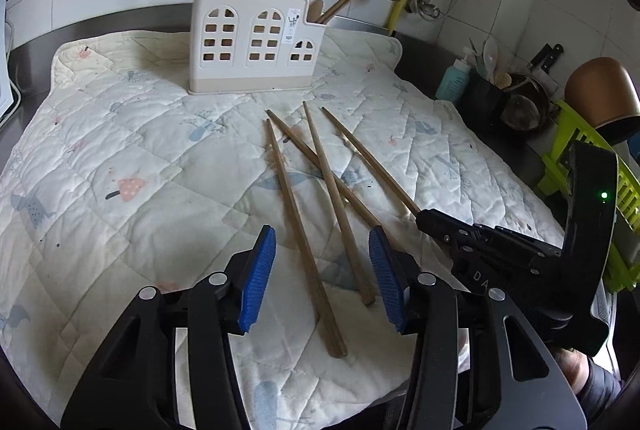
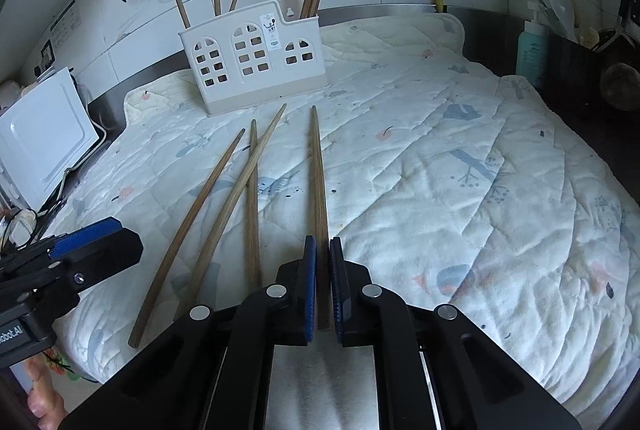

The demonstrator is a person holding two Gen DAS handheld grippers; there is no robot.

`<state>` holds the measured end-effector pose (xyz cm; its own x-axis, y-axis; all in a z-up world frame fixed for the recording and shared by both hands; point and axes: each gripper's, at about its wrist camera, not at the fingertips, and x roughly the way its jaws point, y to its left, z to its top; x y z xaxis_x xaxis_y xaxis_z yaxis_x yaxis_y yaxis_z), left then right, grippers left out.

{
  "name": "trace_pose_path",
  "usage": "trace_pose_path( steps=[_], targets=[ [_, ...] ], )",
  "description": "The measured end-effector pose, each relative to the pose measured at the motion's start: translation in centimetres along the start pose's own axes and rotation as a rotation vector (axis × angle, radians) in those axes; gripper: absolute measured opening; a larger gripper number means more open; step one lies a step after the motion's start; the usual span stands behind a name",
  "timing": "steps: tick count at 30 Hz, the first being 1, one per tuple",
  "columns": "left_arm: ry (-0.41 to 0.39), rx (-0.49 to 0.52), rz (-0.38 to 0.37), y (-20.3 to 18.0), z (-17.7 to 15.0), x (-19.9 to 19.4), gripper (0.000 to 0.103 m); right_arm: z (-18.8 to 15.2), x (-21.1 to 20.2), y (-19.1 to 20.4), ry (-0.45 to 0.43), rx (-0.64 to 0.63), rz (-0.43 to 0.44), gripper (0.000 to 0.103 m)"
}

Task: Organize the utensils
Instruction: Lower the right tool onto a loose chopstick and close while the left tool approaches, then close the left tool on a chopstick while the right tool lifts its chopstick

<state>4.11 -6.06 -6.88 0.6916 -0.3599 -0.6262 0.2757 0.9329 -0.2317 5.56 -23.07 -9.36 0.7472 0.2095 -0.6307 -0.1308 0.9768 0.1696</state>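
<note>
Four chopsticks lie loose; right claw grips one.

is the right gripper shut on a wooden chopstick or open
Shut: the right gripper has blue pads pinching the rightmost wooden chopstick lying on the quilt.

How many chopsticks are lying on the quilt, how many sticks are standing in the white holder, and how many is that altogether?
Chopsticks on the quilt: 4, one of them clamped by the right gripper
Sticks standing in the holder: 5
Total: 9
The left gripper is open around two of the chopsticks on the quilt.
</note>
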Motion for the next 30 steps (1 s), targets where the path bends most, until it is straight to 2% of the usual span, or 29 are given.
trace_pose_path(
  steps=[3,7,12,18,26,30],
  targets=[
    [0.009,0.01,-0.023,-0.8,0.0,1.0,0.035,-0.2,-0.4,-0.7,-0.002,0.004,-0.011,0.007],
    [0.038,-0.001,-0.024,-1.5,-0.1,2.7,0.029,-0.7,-0.5,-1.2,0.001,0.015,-0.004,0.007],
    [0.07,-0.025,0.0,-1.8,-0.4,4.2,0.027,-0.8,-0.4,-1.0,-0.004,0.006,-0.005,0.007],
    [0.072,-0.002,0.039,-2.4,-0.6,4.9,0.027,-0.9,-0.4,-1.2,-0.008,0.014,0.006,0.007],
    [0.087,-0.015,0.108,-2.6,-0.2,5.2,0.012,-1.0,-0.4,-1.2,-0.015,0.016,0.006,0.007],
    [0.078,-0.038,0.095,-2.3,-0.1,4.9,0.008,-1.0,-0.7,-1.1,-0.02,0.011,0.002,0.007]
  ],
)
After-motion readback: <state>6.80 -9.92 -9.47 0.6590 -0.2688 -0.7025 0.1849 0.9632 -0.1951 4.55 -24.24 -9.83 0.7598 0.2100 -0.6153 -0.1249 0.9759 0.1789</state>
